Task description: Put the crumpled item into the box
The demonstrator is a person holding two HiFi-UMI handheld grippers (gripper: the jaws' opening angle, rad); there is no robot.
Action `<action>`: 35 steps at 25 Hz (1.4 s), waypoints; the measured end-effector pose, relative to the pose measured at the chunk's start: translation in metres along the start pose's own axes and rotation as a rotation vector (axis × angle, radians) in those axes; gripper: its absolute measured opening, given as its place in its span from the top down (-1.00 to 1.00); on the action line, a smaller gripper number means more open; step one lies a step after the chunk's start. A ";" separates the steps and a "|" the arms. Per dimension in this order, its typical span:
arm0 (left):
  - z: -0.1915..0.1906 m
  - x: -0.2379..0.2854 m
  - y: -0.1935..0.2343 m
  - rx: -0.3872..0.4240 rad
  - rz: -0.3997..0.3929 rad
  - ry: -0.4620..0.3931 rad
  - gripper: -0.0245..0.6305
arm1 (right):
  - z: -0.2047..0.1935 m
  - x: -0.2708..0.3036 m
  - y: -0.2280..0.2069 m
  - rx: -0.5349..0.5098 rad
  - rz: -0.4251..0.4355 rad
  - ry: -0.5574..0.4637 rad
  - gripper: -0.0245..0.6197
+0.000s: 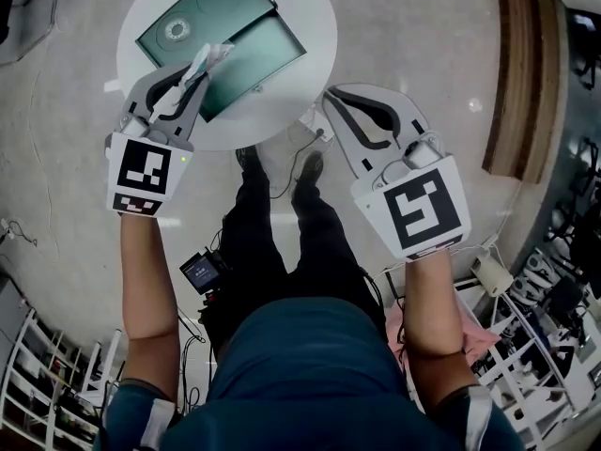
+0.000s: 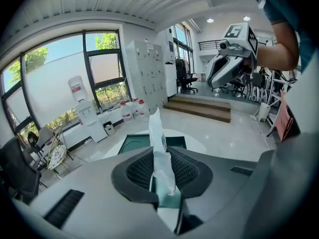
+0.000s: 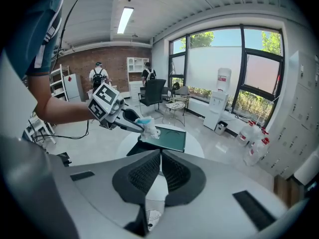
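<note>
Your left gripper (image 1: 205,71) and right gripper (image 1: 331,99) had matt grey plastic shells. Their fingers (image 3: 142,176) were lined with black ribbed pads that looked rubbery. The crumpled item (image 2: 159,153) looked like thin, creased white film or paper; you couldn't tell which. The box (image 1: 258,59) was smooth dark green with a dull sheen. The tabletop (image 1: 315,26) was smooth white, the floor (image 1: 423,45) polished and glossy, the step (image 1: 515,64) brown wood.

Bright daylight pours through tall windows (image 3: 224,59), joined by a ceiling strip light (image 3: 124,19). Both gripper views are fisheye-curved with dark corners. The head view is sharp; the glossy floor (image 1: 423,45) shows soft glare.
</note>
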State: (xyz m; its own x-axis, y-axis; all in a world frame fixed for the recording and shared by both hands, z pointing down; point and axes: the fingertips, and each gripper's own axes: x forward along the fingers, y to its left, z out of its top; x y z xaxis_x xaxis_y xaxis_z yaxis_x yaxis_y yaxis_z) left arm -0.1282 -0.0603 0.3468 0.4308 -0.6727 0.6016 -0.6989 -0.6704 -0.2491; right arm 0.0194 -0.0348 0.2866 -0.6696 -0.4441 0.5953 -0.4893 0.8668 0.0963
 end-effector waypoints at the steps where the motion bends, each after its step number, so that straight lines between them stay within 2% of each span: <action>1: -0.001 0.001 -0.001 -0.002 -0.002 0.006 0.66 | 0.000 0.000 0.001 0.001 0.003 0.003 0.80; 11: -0.010 0.008 -0.009 -0.012 -0.042 0.068 0.66 | 0.003 -0.005 0.004 0.007 0.015 0.027 0.80; 21: -0.019 0.014 -0.022 0.026 -0.090 0.143 0.65 | 0.005 -0.007 0.006 0.017 0.021 0.029 0.80; 29: -0.018 0.018 -0.020 0.056 -0.085 0.145 0.50 | 0.010 -0.003 0.004 0.006 0.020 0.022 0.80; 35: -0.011 0.018 -0.015 0.086 -0.072 0.108 0.50 | 0.012 0.003 -0.003 -0.017 0.007 0.003 0.80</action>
State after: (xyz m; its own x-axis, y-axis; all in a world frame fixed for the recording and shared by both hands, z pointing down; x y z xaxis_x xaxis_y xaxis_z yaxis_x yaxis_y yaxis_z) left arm -0.1162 -0.0592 0.3692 0.4109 -0.5878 0.6969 -0.6151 -0.7429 -0.2640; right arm 0.0121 -0.0417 0.2785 -0.6711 -0.4375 0.5985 -0.4755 0.8734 0.1054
